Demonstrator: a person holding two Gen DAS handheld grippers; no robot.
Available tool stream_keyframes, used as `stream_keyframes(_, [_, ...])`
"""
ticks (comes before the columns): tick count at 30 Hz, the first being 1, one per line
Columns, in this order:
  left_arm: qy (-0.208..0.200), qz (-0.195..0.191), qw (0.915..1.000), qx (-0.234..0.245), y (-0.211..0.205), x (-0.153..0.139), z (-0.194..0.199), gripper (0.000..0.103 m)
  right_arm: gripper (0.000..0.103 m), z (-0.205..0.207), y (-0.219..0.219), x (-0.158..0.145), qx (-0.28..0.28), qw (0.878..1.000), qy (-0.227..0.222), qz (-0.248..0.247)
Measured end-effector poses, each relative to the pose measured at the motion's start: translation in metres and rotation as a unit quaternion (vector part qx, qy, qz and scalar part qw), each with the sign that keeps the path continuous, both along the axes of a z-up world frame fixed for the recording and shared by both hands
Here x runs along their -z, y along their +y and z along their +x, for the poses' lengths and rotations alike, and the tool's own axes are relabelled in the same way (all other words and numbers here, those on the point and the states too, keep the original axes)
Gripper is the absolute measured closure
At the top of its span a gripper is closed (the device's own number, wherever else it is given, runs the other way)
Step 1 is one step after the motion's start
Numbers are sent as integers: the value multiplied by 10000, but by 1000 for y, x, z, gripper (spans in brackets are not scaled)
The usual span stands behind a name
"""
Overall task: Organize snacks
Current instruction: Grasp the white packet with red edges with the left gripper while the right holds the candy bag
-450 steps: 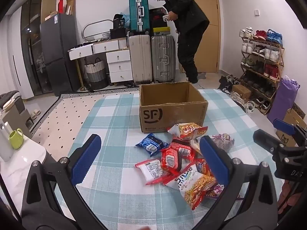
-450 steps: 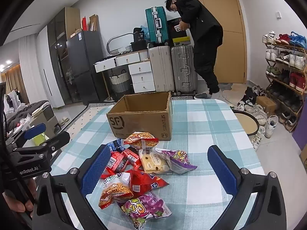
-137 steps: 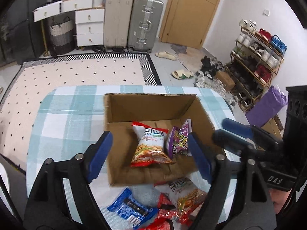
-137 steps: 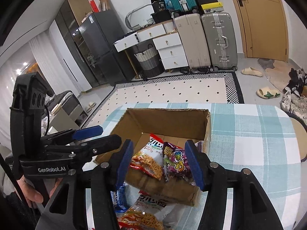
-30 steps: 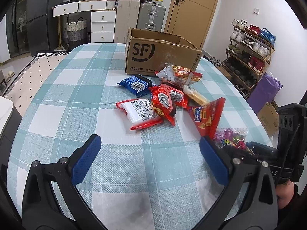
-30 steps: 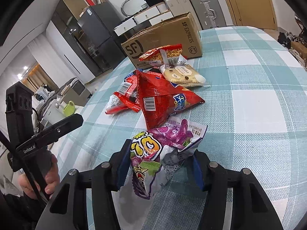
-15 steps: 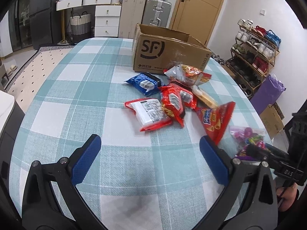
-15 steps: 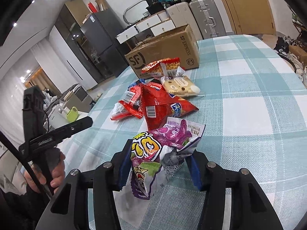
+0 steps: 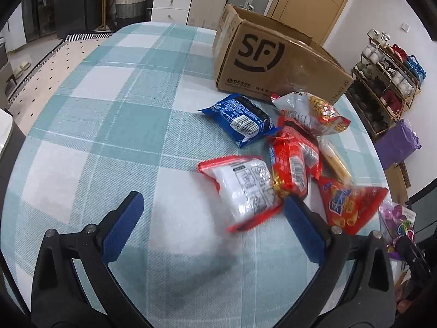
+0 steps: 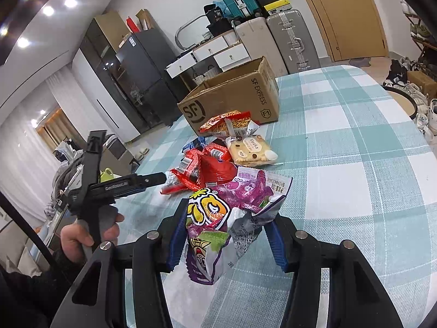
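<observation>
- Right gripper [image 10: 222,235]: jaws closed on a purple candy bag [image 10: 218,218], pads pressing its crumpled sides; the bag is lifted clear of the tablecloth [image 10: 355,191], well short of the cardboard box [image 10: 237,95]
- Left gripper [image 9: 213,227]: jaws wide open and empty, poised above the cloth with a red-and-white packet [image 9: 245,188] lying just ahead between the fingertips, not yet touched
- Loose pile in front of the box: a blue packet [image 9: 240,120] nearest the box's left corner, a noodle bag [image 9: 314,112] touching the box's front wall, two red packets [image 9: 295,164], a biscuit pack [image 10: 251,150] and a red chip bag [image 9: 349,202] farthest from the box
- Box interior: hidden in both views, so what it already holds cannot be told
- Judged progress: early to middle; one bag is in hand for the box, at least seven snacks lie outside it
- Left to do, as judged: carry the purple bag to the box, then gather the pile one by one
</observation>
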State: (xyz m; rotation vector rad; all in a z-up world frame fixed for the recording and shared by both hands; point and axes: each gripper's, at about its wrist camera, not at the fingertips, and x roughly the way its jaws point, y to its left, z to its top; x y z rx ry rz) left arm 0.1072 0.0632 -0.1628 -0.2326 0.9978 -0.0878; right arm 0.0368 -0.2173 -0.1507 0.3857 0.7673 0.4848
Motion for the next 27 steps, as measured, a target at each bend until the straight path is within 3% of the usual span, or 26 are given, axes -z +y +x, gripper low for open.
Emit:
stream_keyframes(9, [93,87,9999,30,-12,13,28,1,50,10,-8,4,55,9999,57,142])
stream_keyframes(20, [153,885,9959,142,-25,20,36,1,50,18,-2,5,-56,9998,38,180])
stream_keyframes(27, [122,1107,9937,135,-24,19,30,14,50,21,-1,11,-44,9997,116,211])
